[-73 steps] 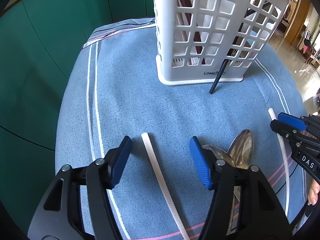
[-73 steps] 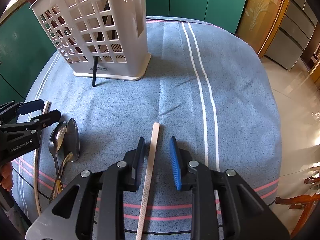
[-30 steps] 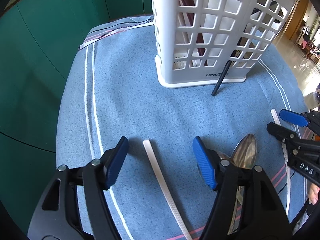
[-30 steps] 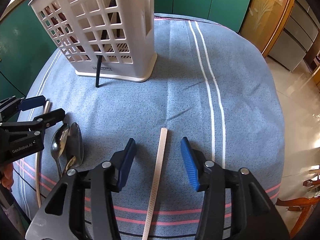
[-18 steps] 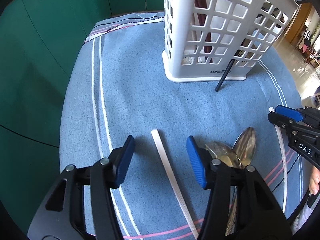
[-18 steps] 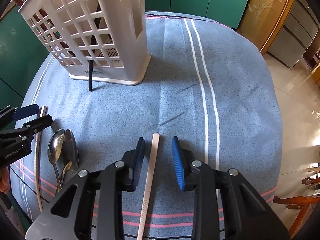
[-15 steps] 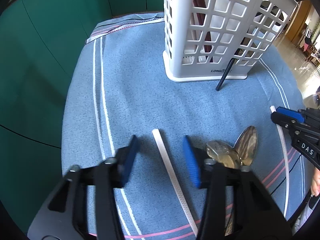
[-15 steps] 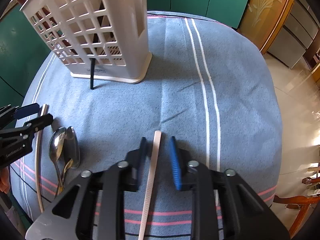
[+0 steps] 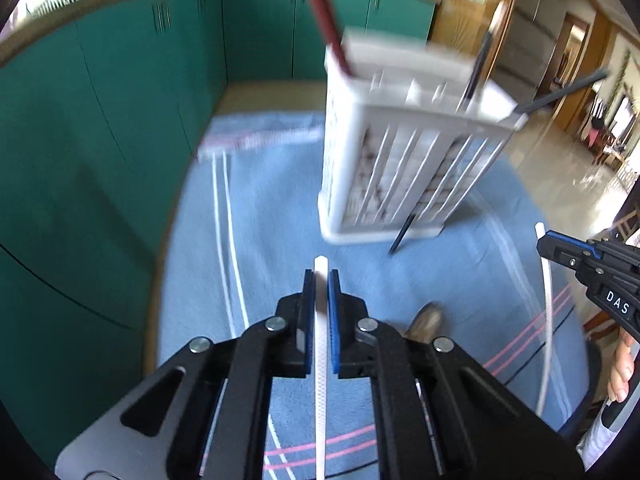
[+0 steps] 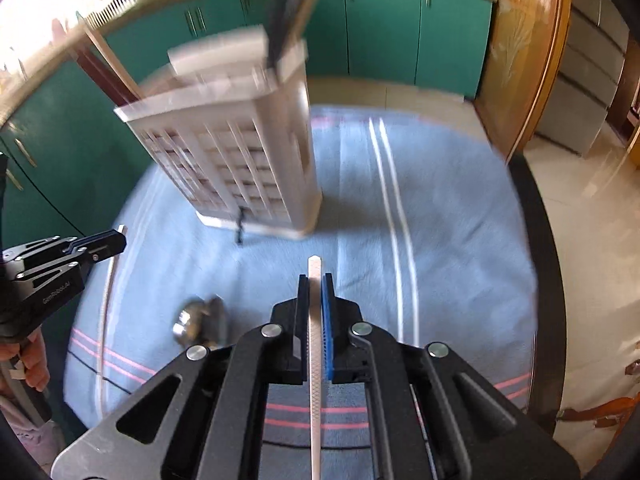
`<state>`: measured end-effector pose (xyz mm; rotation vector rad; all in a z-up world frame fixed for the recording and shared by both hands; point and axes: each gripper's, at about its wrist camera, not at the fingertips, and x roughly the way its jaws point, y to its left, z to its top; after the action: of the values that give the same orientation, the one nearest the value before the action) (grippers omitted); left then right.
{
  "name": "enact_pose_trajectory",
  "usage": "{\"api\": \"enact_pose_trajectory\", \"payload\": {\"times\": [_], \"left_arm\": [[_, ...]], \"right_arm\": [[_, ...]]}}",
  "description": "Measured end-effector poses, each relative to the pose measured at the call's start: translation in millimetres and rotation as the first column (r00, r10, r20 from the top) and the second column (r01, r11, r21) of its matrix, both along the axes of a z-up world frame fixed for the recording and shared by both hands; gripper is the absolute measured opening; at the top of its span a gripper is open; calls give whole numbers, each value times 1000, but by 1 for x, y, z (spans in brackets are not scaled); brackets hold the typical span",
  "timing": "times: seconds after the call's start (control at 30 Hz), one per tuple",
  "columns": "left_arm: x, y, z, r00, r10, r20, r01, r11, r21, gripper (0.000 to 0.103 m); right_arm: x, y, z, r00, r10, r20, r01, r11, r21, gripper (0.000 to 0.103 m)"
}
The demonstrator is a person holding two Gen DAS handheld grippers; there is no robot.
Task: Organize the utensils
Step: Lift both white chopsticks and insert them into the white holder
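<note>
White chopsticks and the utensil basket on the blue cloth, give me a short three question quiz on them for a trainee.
1. True or false: the left gripper is shut on a white chopstick.
2. What is the right gripper holding? A) a spoon B) a white chopstick C) nothing
3. Fill in: the two metal spoons lie on the ____, between the two grippers.

Key
1. True; the blue pads press on both sides of it.
2. B; the jaws have just been closing and now clamp it.
3. Blue striped tablecloth, in front of the white utensil basket.
</note>
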<state>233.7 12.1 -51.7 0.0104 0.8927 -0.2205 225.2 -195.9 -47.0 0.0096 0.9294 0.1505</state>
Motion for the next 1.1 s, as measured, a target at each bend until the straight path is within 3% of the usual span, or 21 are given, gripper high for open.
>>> {"api": "enact_pose_trajectory", "payload": {"times": [0.23,0.47,0.6,0.77,0.9,1.0,1.1], "left_arm": [[-36,2,65,981,0,192,10,999,-52,6],[-54,-1,105,950,0,311,30,995,-91,6],[-57,0,144,916,-7,401,51,994,-99,6],[-47,-3,198,864,-12,503,68,993,-93,6],[-32,-5,237,821,15,570,64,991,-118,6],[-18,-4,249,795,58,604,37,989,-144,6],[1,-5,245,796,85,600,18,986,-164,6]], "right_arm": [[-38,-2,71,983,14,181,-20,999,34,7],[-58,-2,109,960,22,280,-38,998,52,7],[-52,1,133,944,32,330,-60,995,77,7],[-36,3,177,900,34,434,-91,989,112,7],[-9,-5,219,858,-11,514,-112,972,207,7],[5,-9,238,814,-66,578,-81,971,224,7],[23,-3,242,800,-87,593,-28,983,181,7]]}}
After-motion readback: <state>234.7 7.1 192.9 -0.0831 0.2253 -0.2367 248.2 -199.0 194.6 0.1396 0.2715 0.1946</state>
